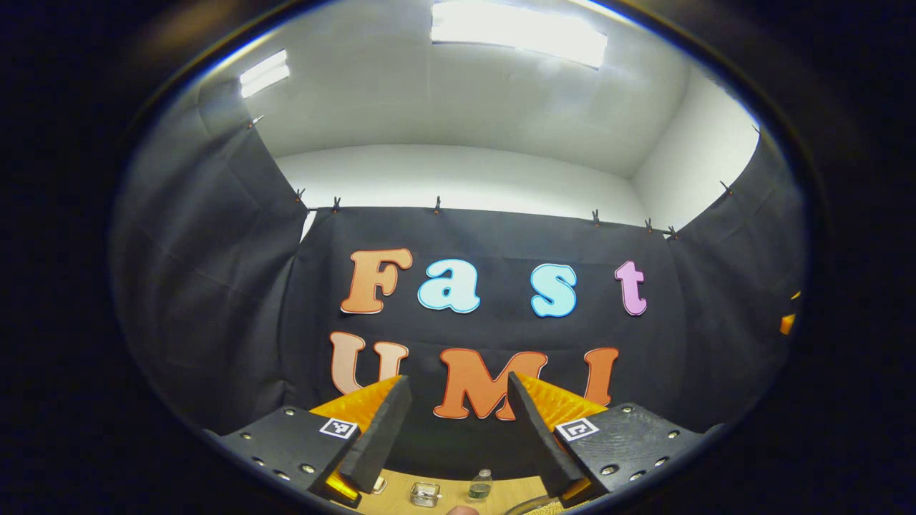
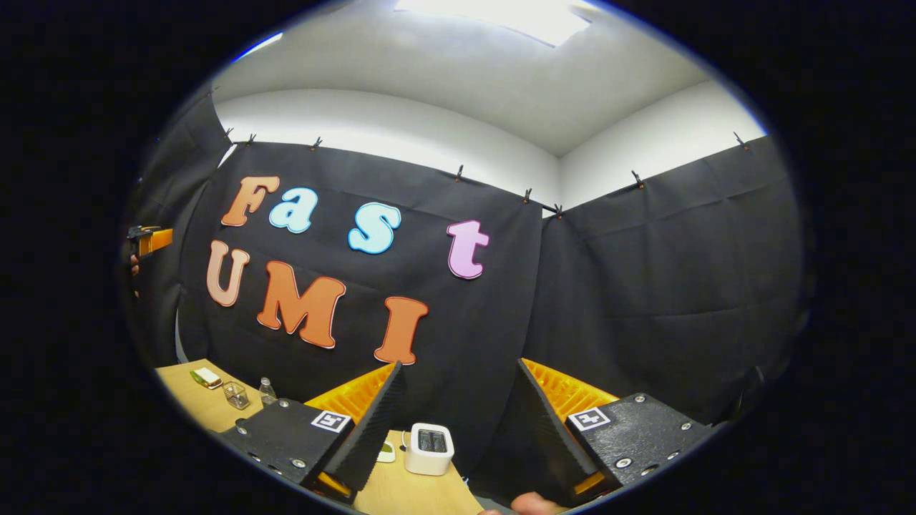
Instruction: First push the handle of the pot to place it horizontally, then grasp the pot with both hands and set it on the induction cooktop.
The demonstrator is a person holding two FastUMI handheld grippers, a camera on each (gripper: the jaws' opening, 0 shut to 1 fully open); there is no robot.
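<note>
Both raised toward the cloth wall: left gripper (image 1: 458,400) spread, empty; right gripper (image 2: 458,390) spread, empty, above toaster (image 2: 429,448).

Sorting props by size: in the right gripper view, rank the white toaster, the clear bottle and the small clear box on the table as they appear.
1. White toaster, though it sits nearest the camera.
2. Clear bottle and small clear box look alike; unranked.

Staged recording booth, not a real kitchen. Black cloth (image 2: 644,286) clipped along a rail as walls, plain white room walls and ceiling light panel (image 1: 519,28) at 12 o'clock. Wooden table (image 2: 193,400) at 7 o'clock with household props: white toaster (image 2: 429,448), small bottle (image 2: 267,391), clear box (image 2: 235,394).
</note>
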